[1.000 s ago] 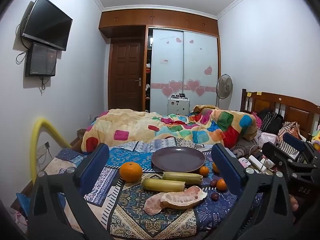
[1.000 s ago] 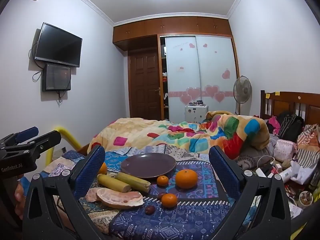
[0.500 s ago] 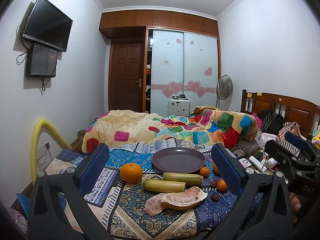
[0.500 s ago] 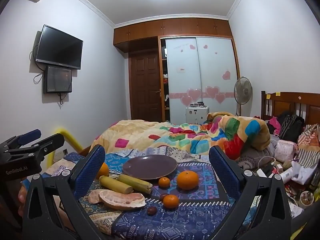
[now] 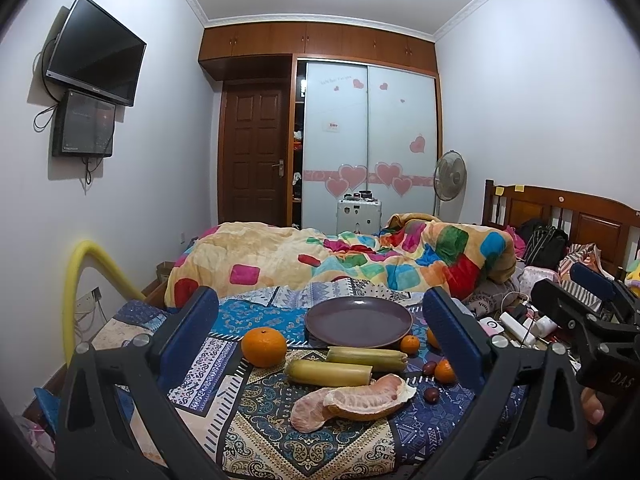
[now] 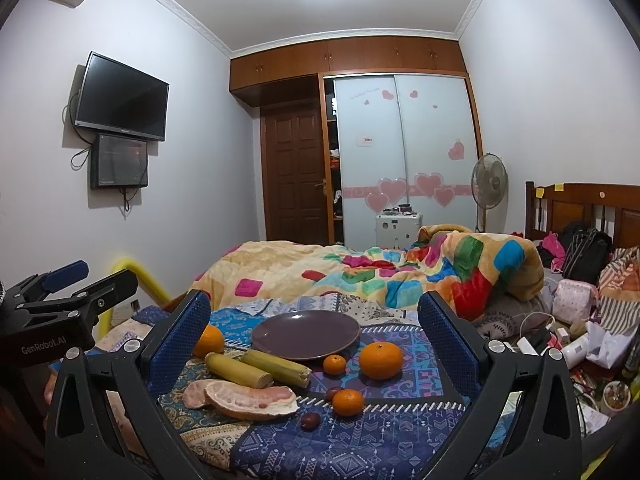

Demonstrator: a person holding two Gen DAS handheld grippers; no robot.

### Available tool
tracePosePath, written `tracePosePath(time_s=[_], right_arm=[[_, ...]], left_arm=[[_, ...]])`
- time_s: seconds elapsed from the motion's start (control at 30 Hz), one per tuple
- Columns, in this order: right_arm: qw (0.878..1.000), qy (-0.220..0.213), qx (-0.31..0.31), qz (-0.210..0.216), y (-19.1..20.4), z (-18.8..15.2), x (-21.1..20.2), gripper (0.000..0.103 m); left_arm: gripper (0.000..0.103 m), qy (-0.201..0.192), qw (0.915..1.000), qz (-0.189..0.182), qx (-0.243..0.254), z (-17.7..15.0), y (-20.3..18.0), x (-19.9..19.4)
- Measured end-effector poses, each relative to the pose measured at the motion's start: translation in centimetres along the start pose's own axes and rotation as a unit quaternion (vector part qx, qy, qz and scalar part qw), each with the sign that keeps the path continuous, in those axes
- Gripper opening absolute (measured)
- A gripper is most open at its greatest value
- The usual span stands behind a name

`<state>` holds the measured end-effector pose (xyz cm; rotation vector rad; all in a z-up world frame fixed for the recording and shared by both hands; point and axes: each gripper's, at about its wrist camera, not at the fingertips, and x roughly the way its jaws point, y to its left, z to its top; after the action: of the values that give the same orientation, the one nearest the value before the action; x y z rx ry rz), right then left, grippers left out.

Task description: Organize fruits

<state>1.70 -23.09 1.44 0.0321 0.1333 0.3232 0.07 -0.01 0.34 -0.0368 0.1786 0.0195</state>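
Note:
An empty purple plate (image 5: 358, 321) (image 6: 306, 335) sits on a patterned cloth on the bed. In front of it lie two yellow-green sugarcane pieces (image 5: 330, 373) (image 6: 256, 367), peeled pomelo segments (image 5: 352, 400) (image 6: 244, 396), a large orange (image 5: 263, 347) on the left, another large orange (image 6: 380, 360) on the right, small oranges (image 6: 349, 402) and dark red dates (image 6: 310, 420). My left gripper (image 5: 320, 336) is open and empty, held back from the fruit. My right gripper (image 6: 314, 332) is open and empty too. The right gripper shows in the left wrist view (image 5: 592, 312), and the left gripper in the right wrist view (image 6: 68, 304).
A colourful quilt (image 5: 340, 256) is heaped behind the plate. Chargers, cables and bags (image 6: 560, 332) clutter the bed's right side by the wooden headboard (image 6: 592, 208). A yellow hose (image 5: 80, 280) arches at the left wall. A fan (image 6: 489, 184) stands by the wardrobe.
Both views shift only slightly; the right gripper has drifted a little so the fruit sits slightly further right in its view. Nothing on the cloth has moved.

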Motion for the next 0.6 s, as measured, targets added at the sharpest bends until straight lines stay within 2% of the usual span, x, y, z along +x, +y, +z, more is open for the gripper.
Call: tracePosePath(time_s=[0.6], right_arm=[[1.0,0.001,0.0,0.001,-0.09,0.0,0.05,0.103]], left_arm=[[0.103,0.0,1.0,-0.002,0.002,0.21,-0.13,0.07]])
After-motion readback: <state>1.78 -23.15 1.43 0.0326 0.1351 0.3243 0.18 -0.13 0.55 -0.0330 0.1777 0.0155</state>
